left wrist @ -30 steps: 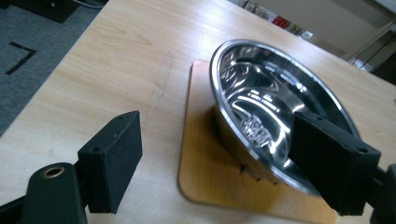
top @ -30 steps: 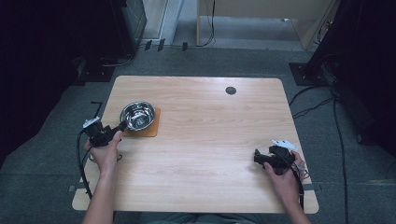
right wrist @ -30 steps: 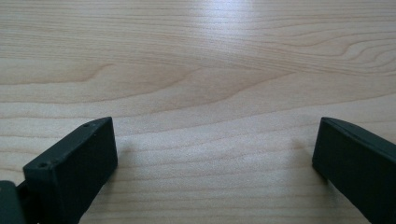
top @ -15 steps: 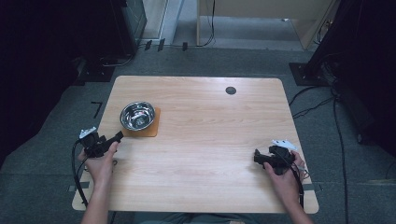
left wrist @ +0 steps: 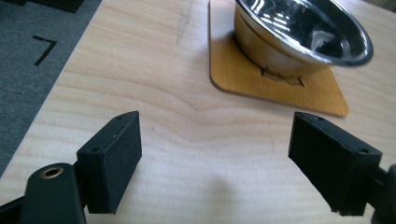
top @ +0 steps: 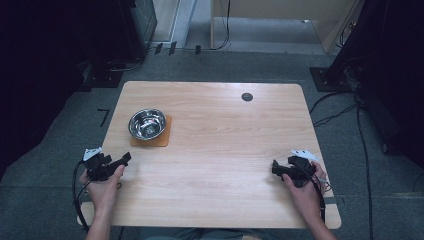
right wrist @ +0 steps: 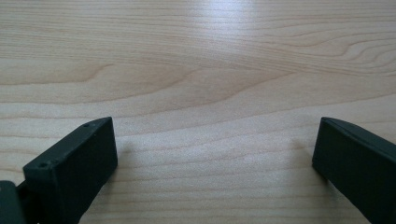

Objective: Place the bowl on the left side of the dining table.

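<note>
Bright table, dark surroundings, soft focus

A black mark like a "7" (left wrist: 44,49) — on the grey floor (left wrist: 28,70).

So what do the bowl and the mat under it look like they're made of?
The round silver bowl looks like polished metal, probably stainless steel: it mirrors bright reflections. The flat orange-brown square mat looks like thin wood or cork board with a matte, smooth face; which one is unclear.

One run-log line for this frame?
left gripper: open, empty, near bowl | bowl: upright on orange mat | right gripper: open, empty, over bare table
</note>
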Action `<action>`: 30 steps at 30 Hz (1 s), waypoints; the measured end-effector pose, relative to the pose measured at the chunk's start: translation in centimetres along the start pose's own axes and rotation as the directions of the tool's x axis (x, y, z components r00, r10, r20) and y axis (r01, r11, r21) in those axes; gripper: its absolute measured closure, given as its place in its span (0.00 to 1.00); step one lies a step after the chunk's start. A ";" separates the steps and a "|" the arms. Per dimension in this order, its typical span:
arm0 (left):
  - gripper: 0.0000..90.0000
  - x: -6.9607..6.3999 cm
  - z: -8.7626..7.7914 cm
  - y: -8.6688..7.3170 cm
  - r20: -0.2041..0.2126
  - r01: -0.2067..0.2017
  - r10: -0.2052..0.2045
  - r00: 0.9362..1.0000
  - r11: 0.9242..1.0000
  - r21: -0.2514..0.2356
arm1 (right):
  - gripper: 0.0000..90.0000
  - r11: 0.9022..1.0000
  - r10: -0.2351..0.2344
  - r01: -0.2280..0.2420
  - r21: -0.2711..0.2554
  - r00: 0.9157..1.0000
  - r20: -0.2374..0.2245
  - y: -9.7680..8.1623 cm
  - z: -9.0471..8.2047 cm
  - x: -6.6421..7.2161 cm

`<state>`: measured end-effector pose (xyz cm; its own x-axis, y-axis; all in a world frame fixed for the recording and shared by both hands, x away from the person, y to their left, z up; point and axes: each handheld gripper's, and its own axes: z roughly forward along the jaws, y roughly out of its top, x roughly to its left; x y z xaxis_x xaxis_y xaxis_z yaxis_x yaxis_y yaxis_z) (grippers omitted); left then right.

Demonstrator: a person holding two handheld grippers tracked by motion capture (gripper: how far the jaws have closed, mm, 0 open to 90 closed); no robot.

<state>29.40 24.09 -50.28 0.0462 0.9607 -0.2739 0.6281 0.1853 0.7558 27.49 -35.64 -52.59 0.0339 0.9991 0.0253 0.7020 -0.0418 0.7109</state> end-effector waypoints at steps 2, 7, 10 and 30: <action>0.19 -0.2 -0.5 -0.4 0.002 -0.021 0.021 1.000 1.000 -0.002 | 0.00 1.000 -0.001 0.001 -0.001 1.000 -0.001 0.0 0.0 0.0; 0.19 -0.6 -1.4 -0.9 0.003 -0.066 0.066 0.998 0.998 -0.006 | 0.00 1.000 0.000 0.000 0.000 1.000 0.000 0.0 0.0 0.0; 0.19 -0.6 -1.9 -1.4 0.002 -0.084 0.084 0.996 0.996 -0.003 | 0.00 1.000 0.000 0.000 0.000 1.000 0.000 0.0 0.0 0.0; 0.19 -0.4 -3.6 -4.3 0.013 -0.118 0.117 0.993 0.990 0.074 | 0.00 1.000 0.000 0.000 0.000 1.000 0.000 0.0 0.0 0.0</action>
<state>23.91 23.65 -51.31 0.1294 0.9731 -0.1908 0.6742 0.0548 0.7365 27.49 -35.64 -52.60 0.0339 0.9991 0.0252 0.7019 -0.0418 0.7110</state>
